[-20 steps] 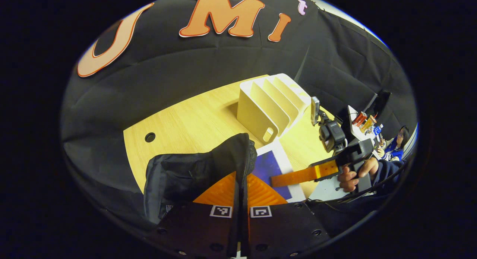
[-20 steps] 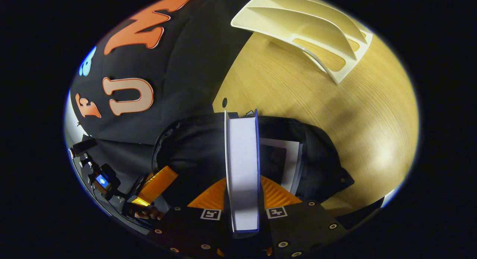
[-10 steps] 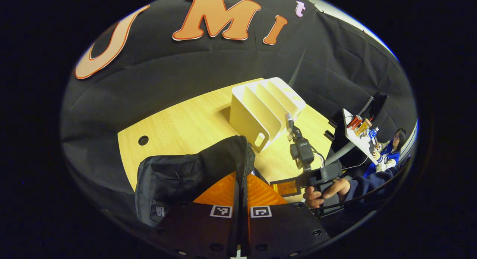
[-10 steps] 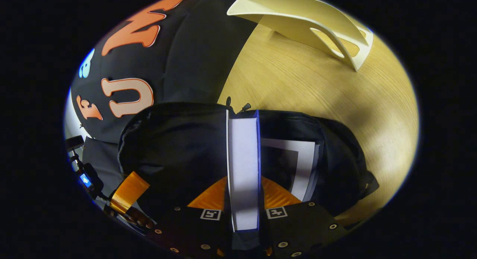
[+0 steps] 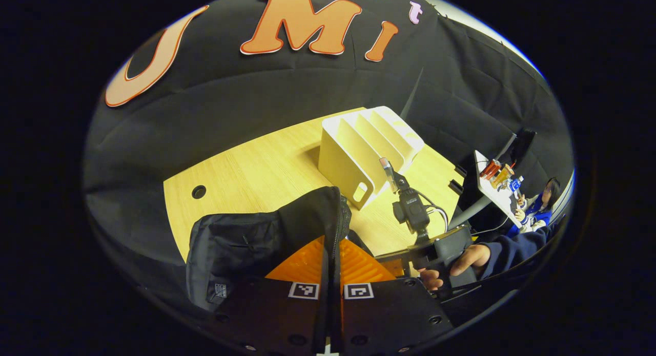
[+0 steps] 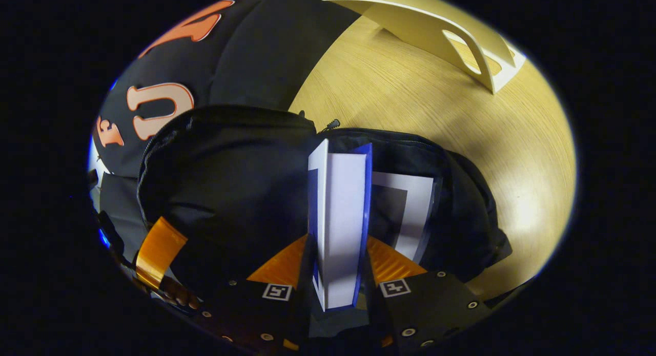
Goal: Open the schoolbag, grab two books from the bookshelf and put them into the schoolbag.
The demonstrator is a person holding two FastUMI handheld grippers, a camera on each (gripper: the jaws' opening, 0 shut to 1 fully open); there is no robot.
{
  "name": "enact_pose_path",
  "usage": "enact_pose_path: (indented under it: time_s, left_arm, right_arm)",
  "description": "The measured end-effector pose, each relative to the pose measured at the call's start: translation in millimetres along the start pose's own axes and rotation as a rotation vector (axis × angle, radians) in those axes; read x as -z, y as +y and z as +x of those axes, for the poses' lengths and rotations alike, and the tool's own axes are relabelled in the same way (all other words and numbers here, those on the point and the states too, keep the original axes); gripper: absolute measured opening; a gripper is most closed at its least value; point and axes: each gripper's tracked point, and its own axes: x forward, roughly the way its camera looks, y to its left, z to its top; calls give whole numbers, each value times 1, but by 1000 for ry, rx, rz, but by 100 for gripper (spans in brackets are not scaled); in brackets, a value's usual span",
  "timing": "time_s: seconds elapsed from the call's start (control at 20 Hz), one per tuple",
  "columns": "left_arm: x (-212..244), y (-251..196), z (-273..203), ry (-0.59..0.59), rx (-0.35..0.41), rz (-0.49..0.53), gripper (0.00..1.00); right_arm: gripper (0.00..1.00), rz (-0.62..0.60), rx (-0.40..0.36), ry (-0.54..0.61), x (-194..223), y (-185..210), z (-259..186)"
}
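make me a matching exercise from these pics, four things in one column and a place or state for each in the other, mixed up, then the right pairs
Things
1. schoolbag
2. book with blue covers
3. bookshelf
4. book with white cover

Places or states
A. standing on the table, slots empty
B. already lying inside the bag
C. open, one edge pinched by the left gripper
D. clamped by the right gripper, over the bag's opening

Pairs: 1-C, 2-D, 3-A, 4-B

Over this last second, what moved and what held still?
The right gripper carried the blue-covered book down into the open black schoolbag, beside the white-bordered book already inside. The left gripper stayed shut on the bag's zippered edge. The cream bookshelf stayed put, with no books.
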Motion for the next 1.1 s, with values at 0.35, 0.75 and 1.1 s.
enact_pose_path:
  time_s: [0.35, 0.75, 1.1]
  left_arm:
    - [13, -7, 18, 33, -81, -12, 4]
    - [31, -40, 43, 93, -189, -113, 14]
    - [33, -79, 67, 127, -269, -169, 51]
  right_arm:
    - [74, -204, 98, 63, 3, -28, -37]
    - [96, -301, 128, 60, -35, -67, -104]
    - [98, -385, 177, 40, -78, -105, -154]
